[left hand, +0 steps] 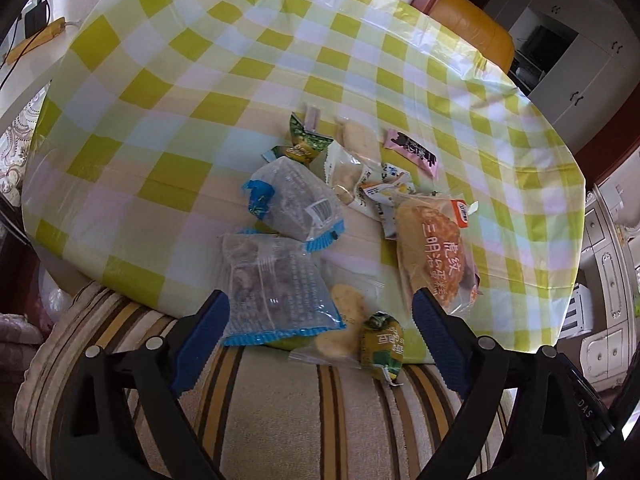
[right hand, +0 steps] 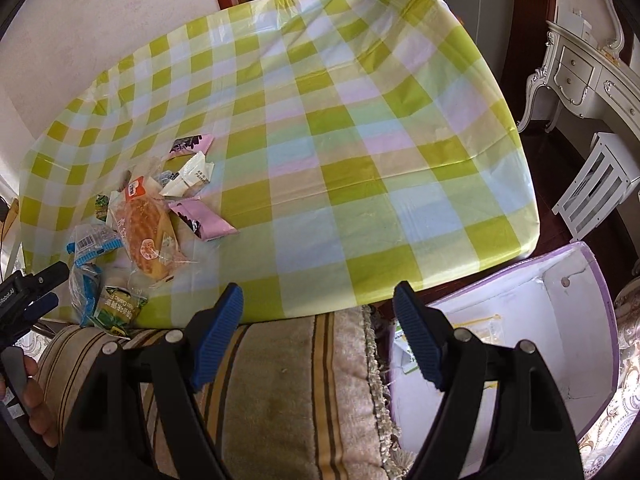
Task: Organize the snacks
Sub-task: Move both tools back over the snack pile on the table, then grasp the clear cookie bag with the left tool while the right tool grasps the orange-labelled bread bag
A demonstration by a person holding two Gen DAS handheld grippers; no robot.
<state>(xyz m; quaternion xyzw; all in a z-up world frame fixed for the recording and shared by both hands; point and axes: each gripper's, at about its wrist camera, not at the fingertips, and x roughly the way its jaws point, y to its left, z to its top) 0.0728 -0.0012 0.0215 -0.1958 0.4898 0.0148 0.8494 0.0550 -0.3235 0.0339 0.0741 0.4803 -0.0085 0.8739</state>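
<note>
Bread packet [left hand: 434, 248] — white characters "虎纹三明治蛋糕"; black tool body [left hand: 588, 408] — "DAS".

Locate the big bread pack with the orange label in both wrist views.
Left wrist: bread pack, right of centre, just above the right-side finger of that claw.
Right wrist: bread pack, far left, in the snack pile.
Shared landmark: pink wrapper beyond the pile.

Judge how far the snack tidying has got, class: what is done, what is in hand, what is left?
Done: a few packets already lie in the purple box. In hand: nothing; the left gripper and right gripper are both open and empty. Left: the pile of snacks on the table.
</note>
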